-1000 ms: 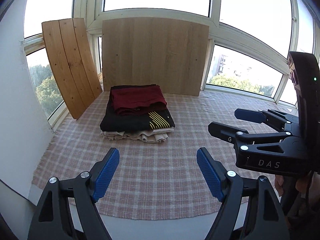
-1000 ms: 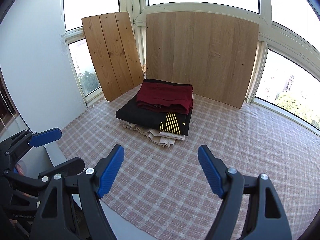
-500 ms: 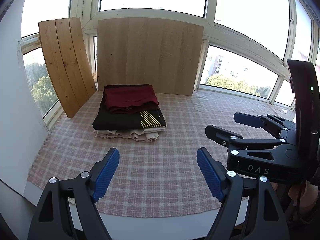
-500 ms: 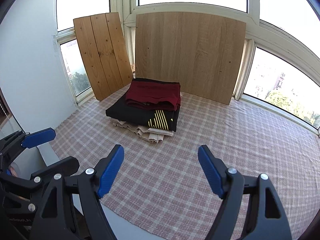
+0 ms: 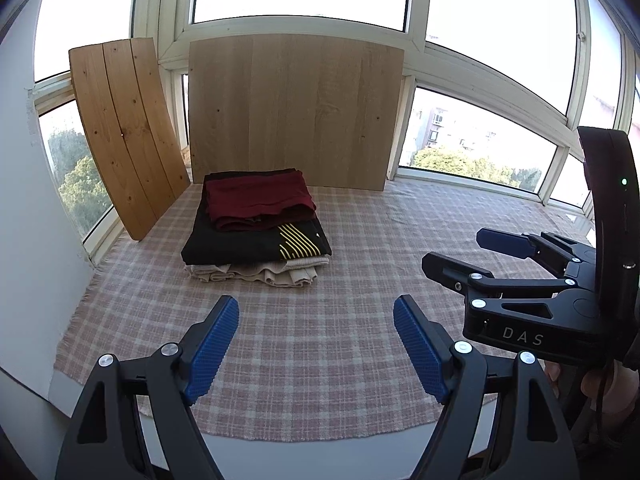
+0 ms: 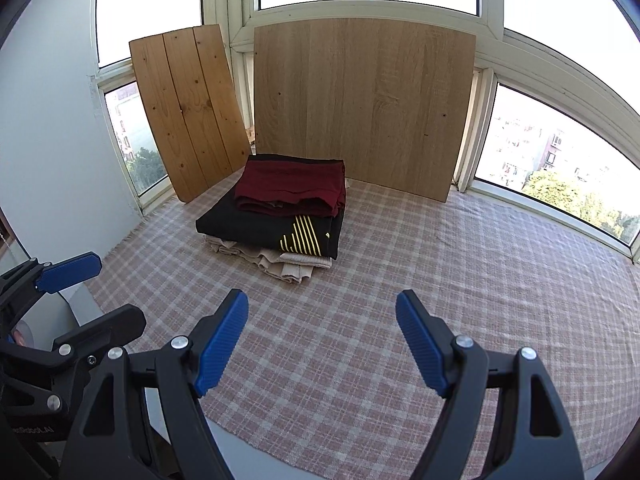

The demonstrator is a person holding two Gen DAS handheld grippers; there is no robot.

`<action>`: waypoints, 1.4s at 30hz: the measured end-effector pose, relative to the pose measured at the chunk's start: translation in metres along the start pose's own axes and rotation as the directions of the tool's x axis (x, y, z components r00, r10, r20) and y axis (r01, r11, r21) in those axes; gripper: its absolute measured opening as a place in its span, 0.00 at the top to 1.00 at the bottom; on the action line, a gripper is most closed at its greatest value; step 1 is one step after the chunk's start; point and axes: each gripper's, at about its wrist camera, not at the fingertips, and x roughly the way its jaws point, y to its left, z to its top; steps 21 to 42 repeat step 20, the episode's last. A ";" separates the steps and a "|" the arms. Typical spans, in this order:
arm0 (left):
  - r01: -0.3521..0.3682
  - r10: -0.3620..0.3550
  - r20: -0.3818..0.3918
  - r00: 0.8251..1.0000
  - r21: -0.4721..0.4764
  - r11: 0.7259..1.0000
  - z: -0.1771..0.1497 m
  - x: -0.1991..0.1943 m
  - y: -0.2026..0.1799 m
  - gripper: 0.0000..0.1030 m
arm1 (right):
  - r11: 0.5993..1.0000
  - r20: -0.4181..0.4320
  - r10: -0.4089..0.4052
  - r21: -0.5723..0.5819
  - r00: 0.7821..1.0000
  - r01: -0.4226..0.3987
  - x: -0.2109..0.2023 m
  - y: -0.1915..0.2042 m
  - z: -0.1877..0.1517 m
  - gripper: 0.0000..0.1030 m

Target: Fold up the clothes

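left hand-held gripper point(image 5: 316, 344): jaws spread wide, blue ribbed pads point(image 5: 212, 350) facing each other, nothing between them. it sits over the near edge of the desk point(image 5: 360, 446), above the pink and white checked woven cloth point(image 5: 320, 360) that covers the top.

right hand-held gripper point(image 6: 322, 340): likewise wide apart and holding nothing, over the near part of the same checked cloth. in the left wrist view it shows at the right side point(image 5: 468, 254), and part of a person's hand point(image 5: 600, 384) is visible below it, at its handle.

clothes: one stack of three folded garments lies on the cloth toward the far left, well apart from both grippers. on top, a dark red folded garment point(image 5: 258, 200); under it, a black folded garment with yellow stripes point(image 5: 256, 240); at the bottom, a beige folded garment point(image 5: 260, 274), its edges showing at the near side.

behind the stack, a wide pale wooden board point(image 5: 292, 112) stands upright against the window frame point(image 5: 416, 36). to its left a darker three-plank wooden panel point(image 5: 124, 136) leans tilted against the window. a plain wall point(image 5: 24, 240) bounds the left side.
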 end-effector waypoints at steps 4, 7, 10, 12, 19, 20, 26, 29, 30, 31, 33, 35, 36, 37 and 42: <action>0.007 -0.007 0.011 1.000 0.004 1.000 0.000 0.000 0.002 0.24 | 1.000 -0.009 0.002 -0.002 1.000 -0.002 0.003 0.001 0.000 0.26; 0.018 -0.018 0.005 1.000 -0.002 1.000 0.001 0.002 0.004 0.24 | 1.000 -0.014 0.004 -0.004 1.000 -0.004 0.006 0.002 0.000 0.26; 0.019 -0.019 -0.003 1.000 -0.006 1.000 0.002 0.005 0.005 0.24 | 1.000 -0.013 0.003 -0.007 1.000 -0.003 0.007 0.002 0.000 0.26; 0.022 -0.022 -0.011 1.000 -0.009 1.000 0.002 0.007 0.006 0.24 | 1.000 -0.013 0.002 -0.009 1.000 -0.002 0.008 0.002 0.001 0.26; 0.023 -0.023 -0.002 1.000 0.003 1.000 0.005 0.008 0.007 0.24 | 1.000 -0.031 0.009 -0.019 0.999 -0.009 0.016 0.004 0.001 0.26; 0.025 -0.025 0.000 1.000 0.004 1.000 0.005 0.008 0.007 0.24 | 1.000 -0.035 0.011 -0.018 0.999 -0.012 0.017 0.004 0.001 0.26; 0.025 -0.025 0.000 1.000 0.004 1.000 0.005 0.008 0.007 0.24 | 1.000 -0.035 0.011 -0.018 0.999 -0.012 0.017 0.004 0.001 0.26; 0.025 -0.025 0.000 1.000 0.004 1.000 0.005 0.008 0.007 0.24 | 1.000 -0.035 0.011 -0.018 0.999 -0.012 0.017 0.004 0.001 0.26; 0.025 -0.025 0.000 1.000 0.004 1.000 0.005 0.008 0.007 0.24 | 1.000 -0.035 0.011 -0.018 0.999 -0.012 0.017 0.004 0.001 0.26; 0.025 -0.025 0.000 1.000 0.004 1.000 0.005 0.008 0.007 0.24 | 1.000 -0.035 0.011 -0.018 0.999 -0.012 0.017 0.004 0.001 0.26; 0.025 -0.025 0.000 1.000 0.004 1.000 0.005 0.008 0.007 0.24 | 1.000 -0.035 0.011 -0.018 0.999 -0.012 0.017 0.004 0.001 0.26; 0.025 -0.025 0.000 1.000 0.004 1.000 0.005 0.008 0.007 0.24 | 1.000 -0.035 0.011 -0.018 0.999 -0.012 0.017 0.004 0.001 0.26; 0.025 -0.025 0.000 1.000 0.004 1.000 0.005 0.008 0.007 0.24 | 1.000 -0.035 0.011 -0.018 0.999 -0.012 0.017 0.004 0.001 0.26; 0.025 -0.025 0.000 1.000 0.004 1.000 0.005 0.008 0.007 0.24 | 1.000 -0.035 0.011 -0.018 0.999 -0.012 0.017 0.004 0.001 0.26; 0.025 -0.025 0.000 1.000 0.004 1.000 0.005 0.008 0.007 0.24 | 1.000 -0.035 0.011 -0.018 0.999 -0.012 0.017 0.004 0.001 0.26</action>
